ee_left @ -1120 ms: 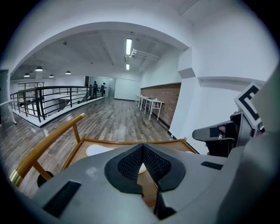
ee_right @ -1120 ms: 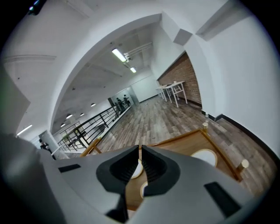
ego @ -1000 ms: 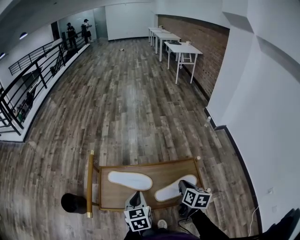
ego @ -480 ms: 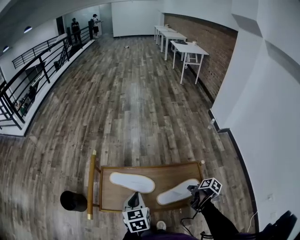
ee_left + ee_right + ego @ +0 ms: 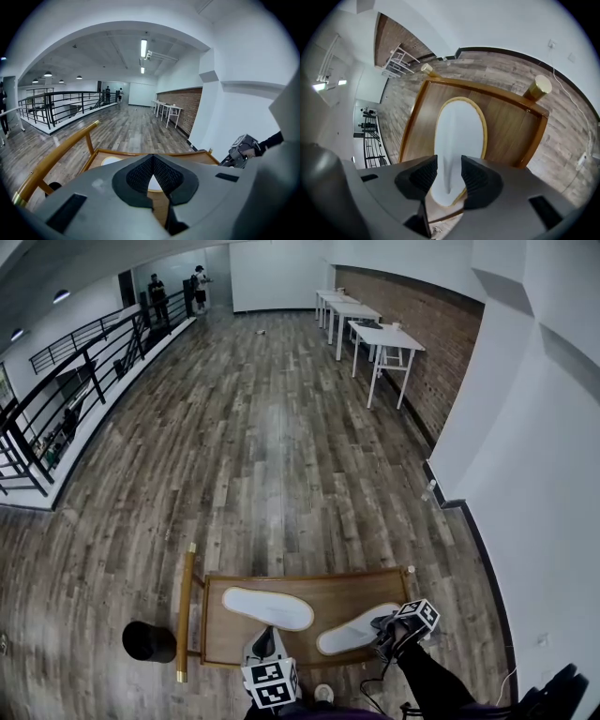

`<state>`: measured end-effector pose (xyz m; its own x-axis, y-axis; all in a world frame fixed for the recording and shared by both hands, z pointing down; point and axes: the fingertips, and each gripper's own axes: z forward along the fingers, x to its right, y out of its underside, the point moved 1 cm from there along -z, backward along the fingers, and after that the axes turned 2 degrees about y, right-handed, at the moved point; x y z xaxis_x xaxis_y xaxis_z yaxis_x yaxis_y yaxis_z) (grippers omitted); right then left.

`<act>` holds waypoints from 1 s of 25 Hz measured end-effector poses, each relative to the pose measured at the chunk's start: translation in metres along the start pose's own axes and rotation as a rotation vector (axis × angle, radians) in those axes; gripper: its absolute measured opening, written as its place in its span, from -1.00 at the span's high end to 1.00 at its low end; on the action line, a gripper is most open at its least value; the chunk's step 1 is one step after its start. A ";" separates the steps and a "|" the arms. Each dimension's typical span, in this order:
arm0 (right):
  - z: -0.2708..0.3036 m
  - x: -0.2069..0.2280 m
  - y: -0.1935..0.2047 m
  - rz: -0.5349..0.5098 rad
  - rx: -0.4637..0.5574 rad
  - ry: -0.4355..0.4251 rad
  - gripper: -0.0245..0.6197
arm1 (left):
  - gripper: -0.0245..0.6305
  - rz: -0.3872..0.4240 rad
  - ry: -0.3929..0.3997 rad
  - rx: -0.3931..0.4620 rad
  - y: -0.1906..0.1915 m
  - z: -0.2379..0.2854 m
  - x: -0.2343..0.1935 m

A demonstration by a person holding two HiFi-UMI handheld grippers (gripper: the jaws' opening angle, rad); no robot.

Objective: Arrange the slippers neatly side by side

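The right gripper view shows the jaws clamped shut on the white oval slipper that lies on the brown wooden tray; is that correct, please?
Not quite. The right gripper's jaws stand apart, with no pad pressing on the white oval slipper. The slipper does lie on the brown wooden tray, as the right gripper view shows.

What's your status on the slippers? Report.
Left gripper shut, empty. Right gripper open over right slipper. Left slipper lies at an angle to it on the tray, not side by side. Nothing in the way.
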<state>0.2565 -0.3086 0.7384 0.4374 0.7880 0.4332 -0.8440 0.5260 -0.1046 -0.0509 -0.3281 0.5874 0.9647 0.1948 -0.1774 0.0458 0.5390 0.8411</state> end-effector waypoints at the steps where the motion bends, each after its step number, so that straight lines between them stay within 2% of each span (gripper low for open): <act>1: 0.002 0.000 0.000 0.007 -0.001 0.005 0.45 | 0.93 0.002 -0.002 0.001 -0.001 0.000 -0.001; 6: 0.003 0.001 -0.001 0.042 0.015 0.033 0.46 | 0.93 0.008 -0.012 -0.005 -0.002 -0.001 -0.004; 10: 0.005 0.007 0.000 0.026 0.006 0.066 0.83 | 0.93 0.013 -0.018 -0.012 0.001 -0.002 -0.009; 14: 0.006 0.001 0.000 -0.044 -0.021 0.044 0.86 | 0.93 0.008 -0.027 -0.018 0.003 -0.002 -0.013; 19: -0.004 -0.024 -0.005 -0.269 -0.072 0.011 0.86 | 0.93 0.002 -0.024 -0.013 0.004 -0.004 -0.012; 25: -0.016 -0.082 0.001 -0.696 -0.188 -0.002 0.86 | 0.93 -0.006 -0.023 -0.011 0.008 -0.007 -0.013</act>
<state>0.2248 -0.3682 0.6887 0.8535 0.2497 0.4574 -0.3021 0.9523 0.0439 -0.0650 -0.3210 0.5928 0.9701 0.1730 -0.1703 0.0486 0.5488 0.8345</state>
